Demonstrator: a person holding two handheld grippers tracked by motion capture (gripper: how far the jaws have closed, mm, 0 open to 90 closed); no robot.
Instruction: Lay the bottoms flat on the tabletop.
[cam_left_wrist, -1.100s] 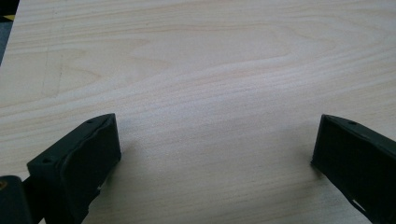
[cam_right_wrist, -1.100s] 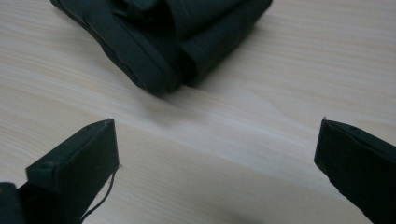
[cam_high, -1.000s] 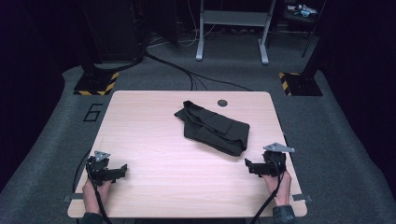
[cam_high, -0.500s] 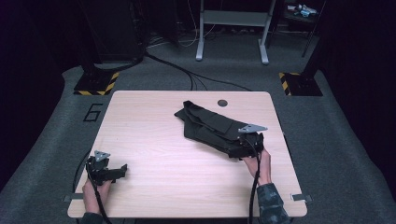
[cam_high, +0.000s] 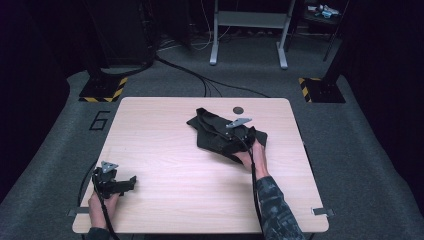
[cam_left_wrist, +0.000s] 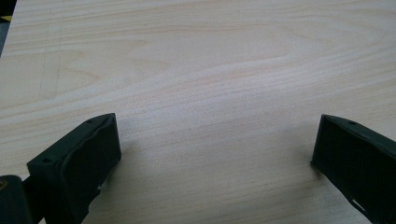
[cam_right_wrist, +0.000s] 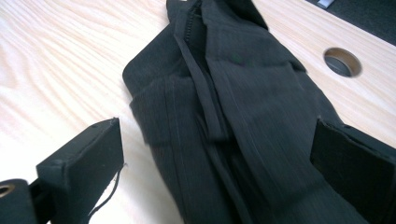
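Black tongs, right: the right gripper (cam_high: 235, 131) sits over the dark cloth just right of the high view's centre, jaws spread wide with nothing clamped; in its own view (cam_right_wrist: 215, 154) one jaw stands at lower left over bare wood, the other at lower right over the fabric.
Black tongs, left: the left gripper (cam_high: 127, 181) rests at the lower left of the high view, jaws apart over bare wood (cam_left_wrist: 215, 154).
Cloth: a black garment (cam_high: 215, 135), crumpled into a long bundle running from upper left to lower right, finely ribbed, with folds, a narrow strap and a seam along its middle (cam_right_wrist: 243, 116).
Table: pale wood (cam_high: 165, 130), with a round hole (cam_high: 238, 110) just beyond the garment.
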